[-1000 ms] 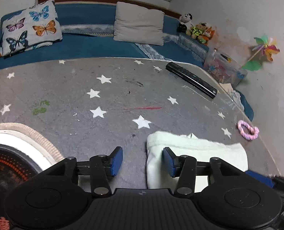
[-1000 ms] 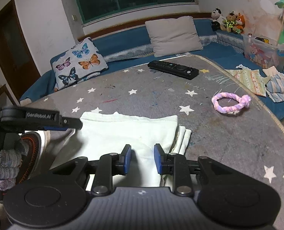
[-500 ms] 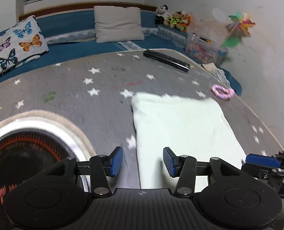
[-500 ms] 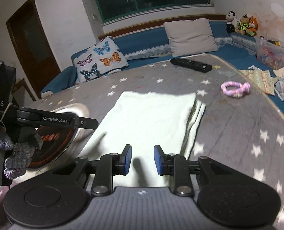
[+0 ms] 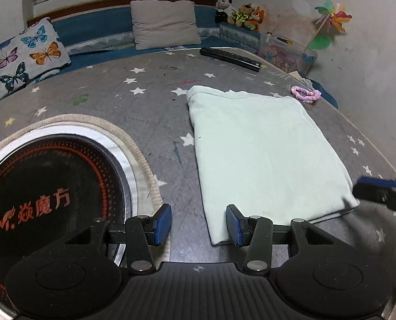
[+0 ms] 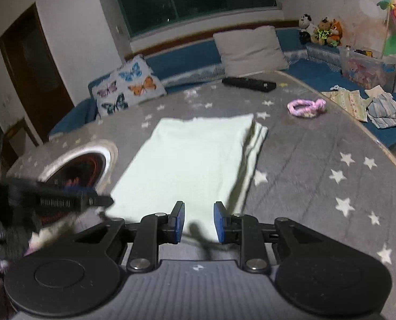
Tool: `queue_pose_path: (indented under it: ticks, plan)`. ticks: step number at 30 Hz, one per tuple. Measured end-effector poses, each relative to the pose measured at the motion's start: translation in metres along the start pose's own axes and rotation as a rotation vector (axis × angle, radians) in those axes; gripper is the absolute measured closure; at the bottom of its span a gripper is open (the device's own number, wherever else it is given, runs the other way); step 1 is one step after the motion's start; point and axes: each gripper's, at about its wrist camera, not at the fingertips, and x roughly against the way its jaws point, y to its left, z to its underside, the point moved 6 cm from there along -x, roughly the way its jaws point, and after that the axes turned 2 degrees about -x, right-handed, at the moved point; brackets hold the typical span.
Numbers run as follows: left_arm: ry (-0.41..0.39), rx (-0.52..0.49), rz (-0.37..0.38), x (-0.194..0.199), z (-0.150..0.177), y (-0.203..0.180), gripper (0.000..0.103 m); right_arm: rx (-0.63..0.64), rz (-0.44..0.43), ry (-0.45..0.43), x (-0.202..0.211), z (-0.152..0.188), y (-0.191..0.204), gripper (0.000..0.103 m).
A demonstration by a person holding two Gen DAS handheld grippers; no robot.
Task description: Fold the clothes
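Note:
A pale green cloth lies folded flat in a rectangle on the grey star-patterned table. My left gripper hovers at the cloth's near left corner, open, its pads pressing on nothing. In the right wrist view the same cloth shows stacked layers along its right edge. My right gripper hangs over the cloth's near edge, open with a narrow gap and nothing in it. Each gripper shows in the other's view: the right gripper at the cloth's near right corner, the left gripper blurred at the near left corner.
A round black cooktop is set into the table left of the cloth. Beyond the cloth lie a black remote and a pink hair band. The table's curved edge runs along the right, with a blue bench, cushions and small clothes beyond.
Both grippers have drawn back from the cloth's far part to its near edge, so the whole folded cloth now shows. The cloth lies still and neither gripper holds it.

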Motion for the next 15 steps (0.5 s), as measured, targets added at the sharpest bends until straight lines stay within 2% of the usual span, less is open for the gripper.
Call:
queue_pose_path:
  ticks: [4, 7, 15]
  plan:
    - [-0.003, 0.013, -0.001, 0.005, 0.006, 0.002, 0.055, -0.015, -0.002, 0.0, -0.016, 0.0, 0.002, 0.08]
    - [-0.005, 0.015, 0.002, 0.008, 0.008, 0.003, 0.055, -0.004, 0.074, 0.015, -0.023, 0.01, -0.006, 0.08]
    - [-0.006, 0.013, -0.001, 0.009, 0.011, 0.006, 0.055, -0.013, 0.137, 0.043, 0.003, 0.029, -0.026, 0.079]
